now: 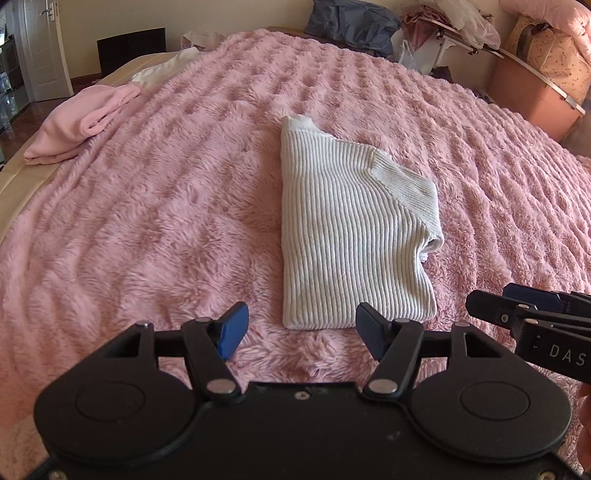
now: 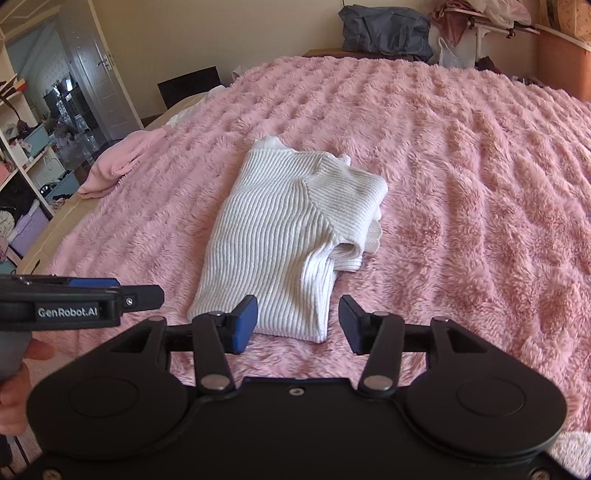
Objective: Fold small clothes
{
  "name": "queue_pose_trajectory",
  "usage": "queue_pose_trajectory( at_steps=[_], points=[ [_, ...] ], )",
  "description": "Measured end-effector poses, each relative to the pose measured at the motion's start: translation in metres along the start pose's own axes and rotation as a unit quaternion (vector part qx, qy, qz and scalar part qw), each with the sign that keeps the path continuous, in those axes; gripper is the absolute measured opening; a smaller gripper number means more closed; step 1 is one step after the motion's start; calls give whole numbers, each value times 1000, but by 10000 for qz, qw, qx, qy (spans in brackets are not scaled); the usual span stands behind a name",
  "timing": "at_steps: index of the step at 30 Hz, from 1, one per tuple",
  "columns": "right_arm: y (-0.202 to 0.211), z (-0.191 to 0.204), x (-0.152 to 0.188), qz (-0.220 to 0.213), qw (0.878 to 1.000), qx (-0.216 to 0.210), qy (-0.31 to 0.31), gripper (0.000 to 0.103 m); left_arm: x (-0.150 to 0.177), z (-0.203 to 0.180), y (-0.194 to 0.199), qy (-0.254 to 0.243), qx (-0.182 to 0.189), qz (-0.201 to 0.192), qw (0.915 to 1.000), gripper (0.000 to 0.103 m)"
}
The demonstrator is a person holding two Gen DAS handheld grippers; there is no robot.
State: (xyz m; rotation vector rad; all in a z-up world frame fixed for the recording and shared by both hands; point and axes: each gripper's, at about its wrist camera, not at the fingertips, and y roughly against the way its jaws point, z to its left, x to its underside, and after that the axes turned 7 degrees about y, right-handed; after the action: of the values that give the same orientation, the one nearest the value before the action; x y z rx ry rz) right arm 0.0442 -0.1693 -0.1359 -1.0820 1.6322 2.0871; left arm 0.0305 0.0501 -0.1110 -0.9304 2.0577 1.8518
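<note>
A white ribbed knit sweater [image 1: 343, 221] lies folded lengthwise on the pink fluffy blanket [image 1: 147, 221], one sleeve tucked over its right side. My left gripper [image 1: 301, 334] hovers open above the sweater's near hem, nothing between its blue pads. In the right wrist view the same sweater [image 2: 280, 236] lies ahead, and my right gripper [image 2: 299, 321] stands open just above its near hem, holding nothing. The right gripper's side shows at the right edge of the left wrist view, and the left gripper's side at the left edge of the right wrist view.
A folded pink garment [image 1: 81, 122] lies at the bed's left edge, with a white cloth [image 1: 166, 66] behind it. A grey bag [image 2: 384, 31] and a clothes rack [image 2: 491, 29] stand beyond the bed. Shelves [image 2: 22, 166] and a door [image 2: 99, 70] are at left.
</note>
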Motion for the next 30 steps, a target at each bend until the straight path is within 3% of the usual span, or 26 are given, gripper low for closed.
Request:
queue_pose_trajectory(
  at_steps=[5, 9, 30],
  points=[
    [21, 20, -7, -21, 9989, 451, 129, 61, 2, -5, 26, 94, -9, 30, 10000, 68],
    [34, 28, -6, 59, 9985, 545, 92, 63, 5, -14, 43, -15, -194, 7, 9998, 68],
    [47, 35, -5, 163, 9980, 600, 123, 67, 13, -33, 55, -187, -144, 195, 9995, 68]
  ],
)
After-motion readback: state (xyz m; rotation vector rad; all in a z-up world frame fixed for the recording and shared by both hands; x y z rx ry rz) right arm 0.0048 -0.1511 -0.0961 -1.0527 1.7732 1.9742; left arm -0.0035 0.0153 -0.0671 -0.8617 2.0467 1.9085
